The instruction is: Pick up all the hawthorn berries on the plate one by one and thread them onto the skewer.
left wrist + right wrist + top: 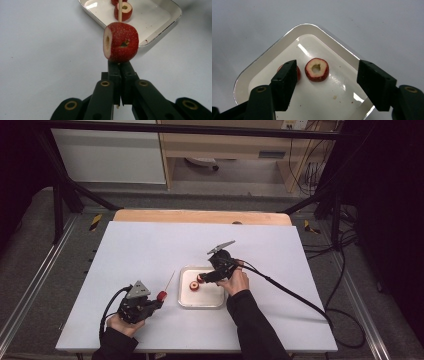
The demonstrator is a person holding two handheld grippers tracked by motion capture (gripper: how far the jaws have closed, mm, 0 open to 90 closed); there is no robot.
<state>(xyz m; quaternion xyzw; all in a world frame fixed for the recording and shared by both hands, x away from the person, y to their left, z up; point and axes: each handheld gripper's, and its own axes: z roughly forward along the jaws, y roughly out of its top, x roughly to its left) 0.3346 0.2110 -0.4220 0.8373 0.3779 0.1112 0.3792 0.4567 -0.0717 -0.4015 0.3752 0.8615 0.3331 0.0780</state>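
Observation:
A thin wooden skewer (pixel 169 282) carries one red cored fruit piece (pixel 121 41) near its held end; my left gripper (pixel 120 67) is shut on the skewer just behind that piece, at the table's front left (pixel 156 301). A white tray (pixel 186 299) at the middle holds two more red cored pieces: one ring-shaped piece (pixel 317 69) lies flat, another (pixel 298 72) is partly hidden behind my right jaw. My right gripper (pixel 327 82) hangs open just above the tray, its jaws spread wide around the pieces, holding nothing.
The white table top (pixel 150 250) stretches wide around the tray. A wooden strip (pixel 200 216) runs along the far edge. The right gripper's black cable (pixel 295 295) trails over the table's right side. Black frame legs stand behind.

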